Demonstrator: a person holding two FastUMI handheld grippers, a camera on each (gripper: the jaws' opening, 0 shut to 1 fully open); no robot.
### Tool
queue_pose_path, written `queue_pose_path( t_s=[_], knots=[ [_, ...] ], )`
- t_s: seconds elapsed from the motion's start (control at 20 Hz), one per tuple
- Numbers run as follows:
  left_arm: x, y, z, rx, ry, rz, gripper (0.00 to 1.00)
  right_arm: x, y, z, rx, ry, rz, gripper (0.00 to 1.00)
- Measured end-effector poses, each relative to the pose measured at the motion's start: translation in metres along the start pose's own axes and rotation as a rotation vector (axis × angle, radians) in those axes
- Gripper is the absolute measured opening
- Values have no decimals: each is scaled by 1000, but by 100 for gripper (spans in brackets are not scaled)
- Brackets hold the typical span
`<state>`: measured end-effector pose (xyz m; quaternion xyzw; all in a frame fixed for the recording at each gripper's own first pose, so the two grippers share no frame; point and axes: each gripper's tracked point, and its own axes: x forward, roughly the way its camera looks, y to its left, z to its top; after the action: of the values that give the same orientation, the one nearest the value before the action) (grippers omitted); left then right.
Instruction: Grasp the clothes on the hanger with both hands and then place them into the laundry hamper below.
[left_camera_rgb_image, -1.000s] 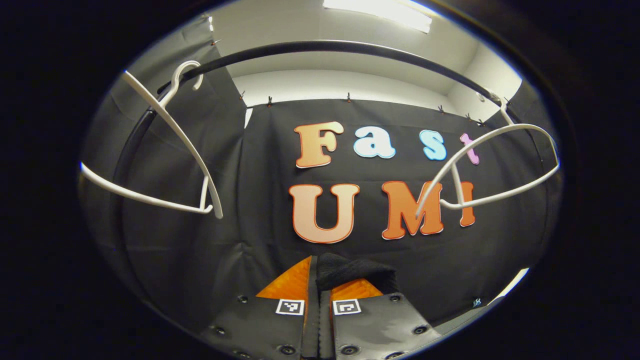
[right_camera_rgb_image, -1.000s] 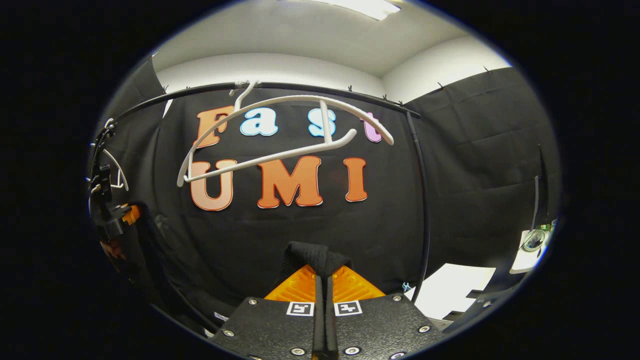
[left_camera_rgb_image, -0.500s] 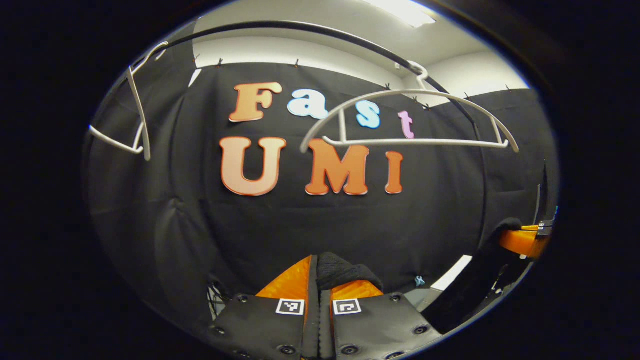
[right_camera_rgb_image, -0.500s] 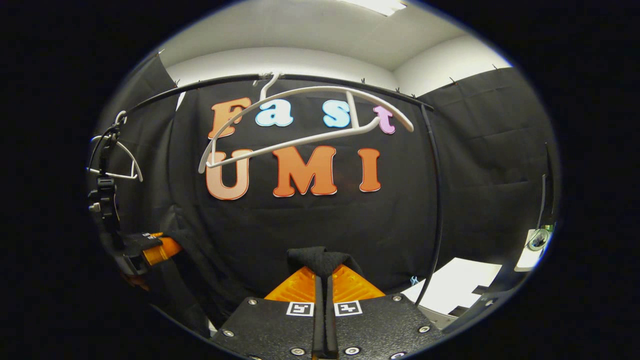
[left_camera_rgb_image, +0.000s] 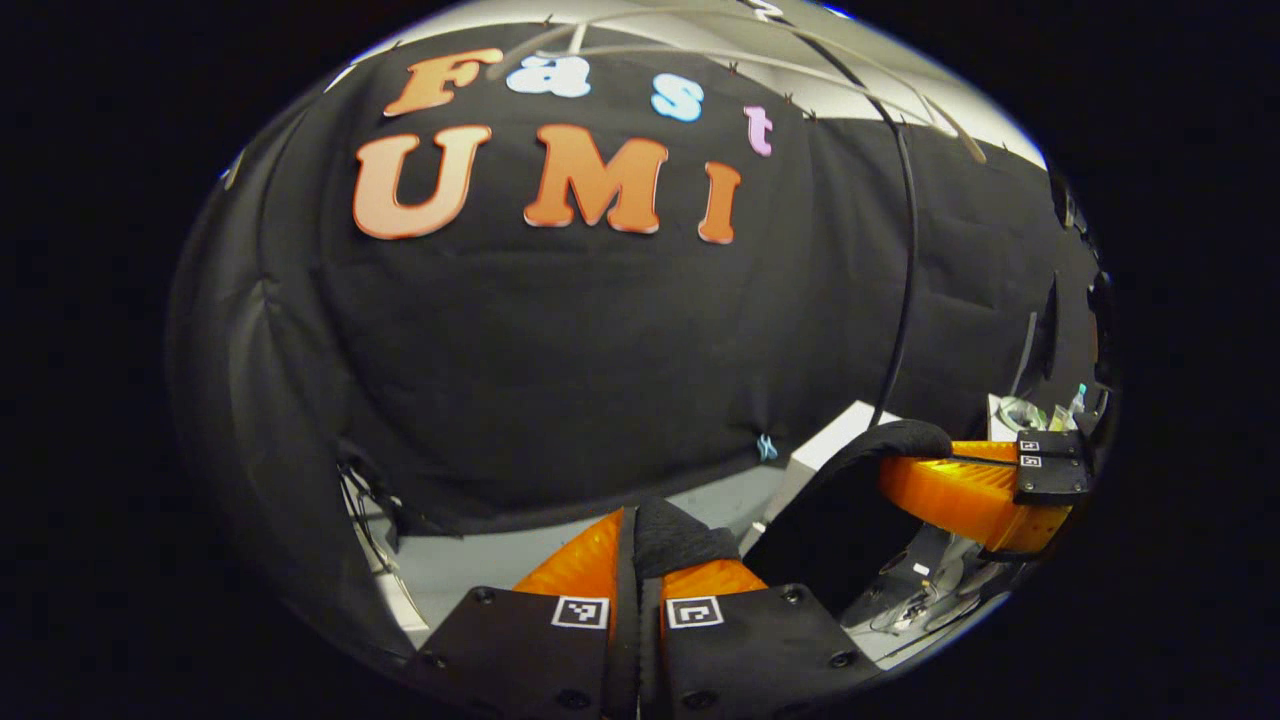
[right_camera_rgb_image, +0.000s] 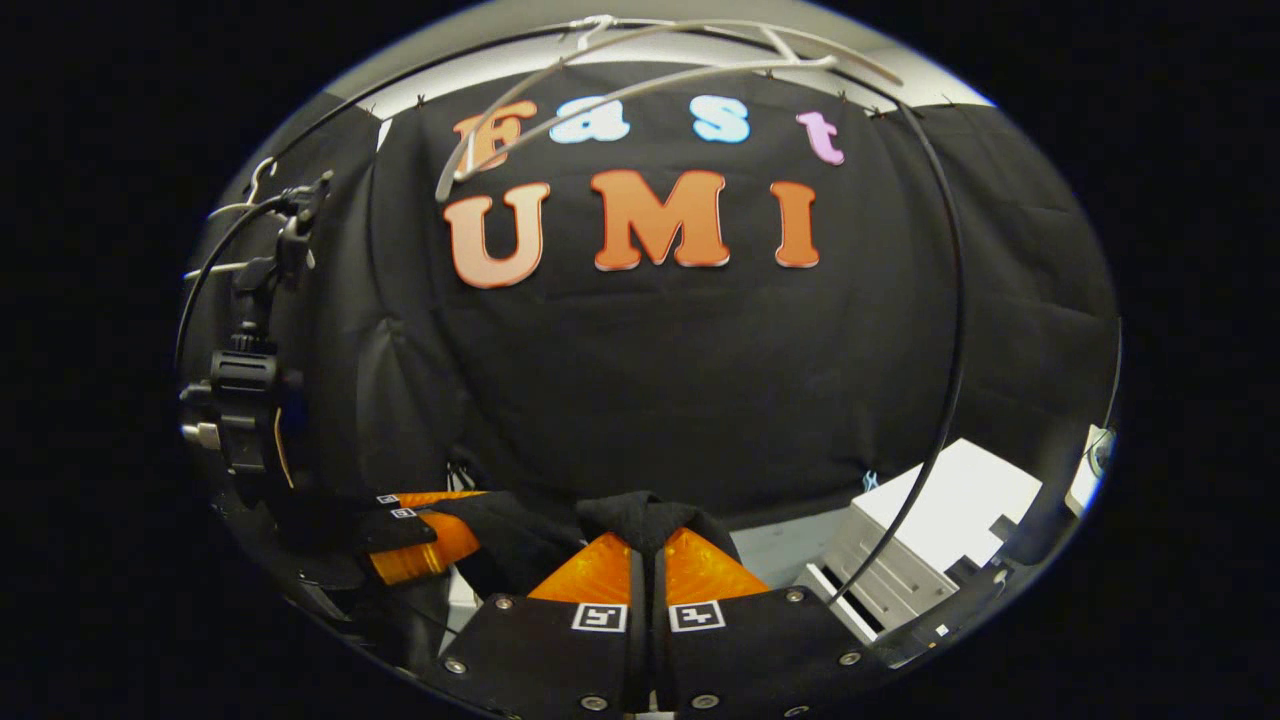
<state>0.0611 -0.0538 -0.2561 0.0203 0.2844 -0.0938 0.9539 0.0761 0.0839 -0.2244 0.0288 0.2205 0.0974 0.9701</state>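
Observation:
A black garment hangs between my two grippers, off the hangers. My left gripper is shut on a bunched fold of it at the bottom of the left gripper view. Farther right in that view, my right gripper pinches the cloth's other end. In the right gripper view, my right gripper is shut on the garment, and the left gripper holds it low on the left. A bare white hanger hangs from the black rail far above.
A second white hanger sits at the upper left behind a black clamp mount. A white cabinet stands low on the right by the rail's upright. Grey floor shows under the booth cloth.
Both grippers have dropped with the black garment still pinched. The hangers and rail have slid up to the top of both views. Floor and the other gripper have come into sight.

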Motion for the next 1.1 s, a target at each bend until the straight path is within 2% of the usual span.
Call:
queue_pose_path(
  t_s=[0.15,0.3,0.35,0.4,0.6,0.65,0.7,0.95,1.0,1.05,1.1],
  knots=[
    [11,2,-62,-27,172,10,7,9,-4,-58,18,146,-5,2],
    [33,-2,-104,-42,269,39,7,13,-1,-93,17,245,-12,4],
    [34,-3,-116,-42,288,41,5,15,-1,-101,23,262,-12,4],
    [35,-3,-123,-40,297,43,7,16,-1,-106,29,270,-12,5],
    [26,6,-130,-51,310,52,10,22,-6,-110,30,279,-28,18],
    [28,7,-124,-52,294,52,25,17,-3,-107,34,272,-21,30],
    [29,9,-116,-54,271,56,30,18,-1,-101,36,254,-19,39],
    [30,9,-98,-40,220,85,100,20,-5,-83,21,210,-44,67],
    [30,7,-93,-44,208,81,99,18,-5,-81,22,206,-47,71],
    [28,4,-90,-48,197,76,97,16,-5,-78,21,198,-51,82],
    [27,5,-85,-46,184,75,97,17,-6,-75,19,191,-57,84]
  ],
)
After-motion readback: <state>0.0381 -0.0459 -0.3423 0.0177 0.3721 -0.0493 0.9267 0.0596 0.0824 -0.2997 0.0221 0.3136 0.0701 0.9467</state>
